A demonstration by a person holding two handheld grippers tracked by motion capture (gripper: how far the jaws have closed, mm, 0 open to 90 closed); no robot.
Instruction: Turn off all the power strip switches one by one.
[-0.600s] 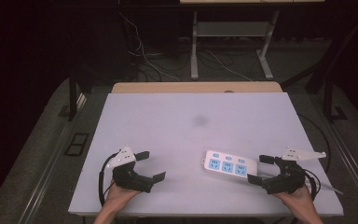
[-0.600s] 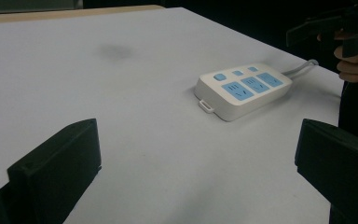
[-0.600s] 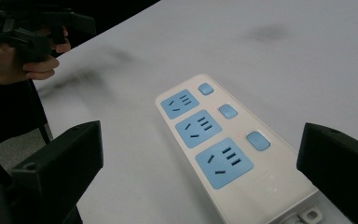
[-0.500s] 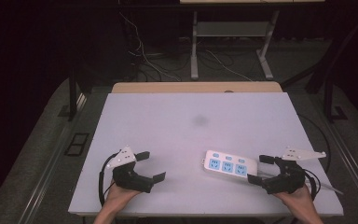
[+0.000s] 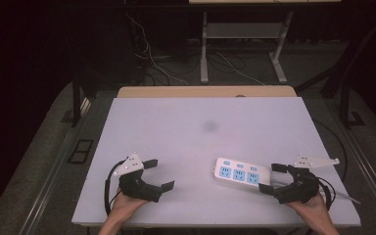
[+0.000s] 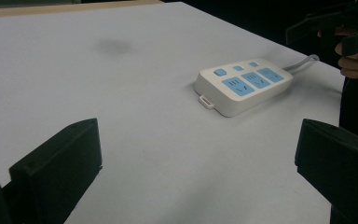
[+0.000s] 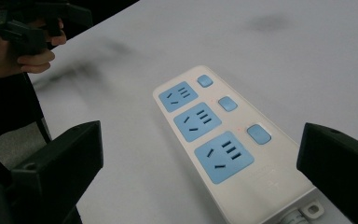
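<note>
A white power strip (image 5: pixel 241 174) with three blue sockets and three blue switches lies flat on the white table (image 5: pixel 200 127), near its front right. Seen up close, the strip (image 7: pixel 223 140) runs between my right gripper's (image 5: pixel 272 178) wide-apart jaws, cable end nearest the camera; the gripper is open and holds nothing. My left gripper (image 5: pixel 159 175) rests open at the front left, well apart from the strip (image 6: pixel 243 85), with bare table between its jaws. The other hand and gripper (image 6: pixel 349 37) appear at the far right of the left gripper view.
A faint dark smudge (image 5: pixel 209 126) marks the middle of the table. The strip's grey cable (image 5: pixel 345 196) trails off the front right edge. Behind the table lie a wooden board (image 5: pixel 205 91), a metal stand (image 5: pixel 240 44) and loose floor cables (image 5: pixel 152 63).
</note>
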